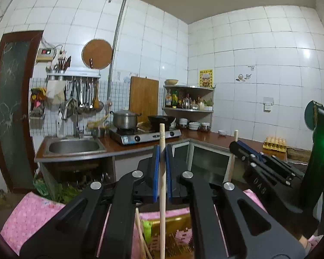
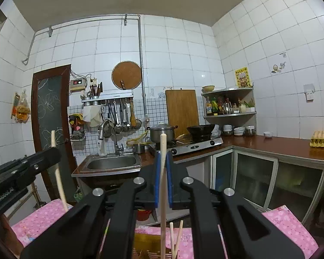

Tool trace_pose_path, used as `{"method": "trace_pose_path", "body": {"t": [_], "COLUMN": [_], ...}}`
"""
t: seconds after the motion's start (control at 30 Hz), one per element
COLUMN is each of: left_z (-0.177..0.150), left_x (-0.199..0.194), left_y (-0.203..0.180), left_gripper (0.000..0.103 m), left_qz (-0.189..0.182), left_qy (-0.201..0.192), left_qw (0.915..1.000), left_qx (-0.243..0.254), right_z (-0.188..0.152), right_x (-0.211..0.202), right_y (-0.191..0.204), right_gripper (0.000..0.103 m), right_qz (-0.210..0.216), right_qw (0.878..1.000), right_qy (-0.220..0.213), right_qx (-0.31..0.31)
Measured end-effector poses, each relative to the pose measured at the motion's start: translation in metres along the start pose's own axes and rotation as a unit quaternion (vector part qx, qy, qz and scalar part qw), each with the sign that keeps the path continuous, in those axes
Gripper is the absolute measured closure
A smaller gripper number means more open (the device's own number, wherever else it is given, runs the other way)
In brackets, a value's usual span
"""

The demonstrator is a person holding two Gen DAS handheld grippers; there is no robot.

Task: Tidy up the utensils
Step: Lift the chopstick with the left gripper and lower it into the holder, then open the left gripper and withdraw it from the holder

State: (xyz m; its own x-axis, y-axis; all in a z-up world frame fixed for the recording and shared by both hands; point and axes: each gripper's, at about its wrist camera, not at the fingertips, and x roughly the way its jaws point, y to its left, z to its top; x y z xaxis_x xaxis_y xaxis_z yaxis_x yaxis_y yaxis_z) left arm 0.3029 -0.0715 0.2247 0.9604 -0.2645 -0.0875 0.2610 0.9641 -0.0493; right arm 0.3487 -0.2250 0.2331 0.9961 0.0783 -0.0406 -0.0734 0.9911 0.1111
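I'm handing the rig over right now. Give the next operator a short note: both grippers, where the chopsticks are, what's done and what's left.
Left gripper: shut on a wooden chopstick, held upright, fingers level.
Right gripper: shut on another chopstick, also upright.
Both are held over the pink cloth, facing the kitchen counter.
More chopsticks stand in the gold container just below the grippers.
Done: one chopstick is gripped in each gripper.
Left: the pictures do not show where the two held chopsticks belong; decide that, place them, then handle the ones in the container.
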Motion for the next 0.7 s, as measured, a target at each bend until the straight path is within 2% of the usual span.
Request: {"method": "trace_pose_path", "body": {"t": [0.1,0.23,0.53,0.7], "left_z": [-0.014,-0.043,-0.106,-0.124], "left_x": [0.012,0.031,0.063,0.068], "left_y": [-0.001,0.002,0.028,0.035], "left_gripper": [0.098,0.098,0.098,0.098], "left_qz": [0.001,0.007,0.013,0.026], "left_qy": [-0.014,-0.008,0.077,0.104], "left_qw": [0.9999,0.9999,0.9969,0.9942], "left_qx": [0.003,0.008,-0.01,-0.009], "right_z": [-0.016,-0.041,-0.103,-0.125], "right_x": [0.011,0.022,0.031,0.029], "right_y": [-0.001,-0.005,-0.018,-0.018], "right_gripper": [0.097,0.097,0.097,0.097], "right_qz": [-0.001,0.004,0.006,-0.007], "right_qw": [1.0,1.0,0.996,0.994], "right_qy": [0.0,0.014,0.084,0.104], "right_qx": [-0.003,-0.009,-0.009,-0.021]}}
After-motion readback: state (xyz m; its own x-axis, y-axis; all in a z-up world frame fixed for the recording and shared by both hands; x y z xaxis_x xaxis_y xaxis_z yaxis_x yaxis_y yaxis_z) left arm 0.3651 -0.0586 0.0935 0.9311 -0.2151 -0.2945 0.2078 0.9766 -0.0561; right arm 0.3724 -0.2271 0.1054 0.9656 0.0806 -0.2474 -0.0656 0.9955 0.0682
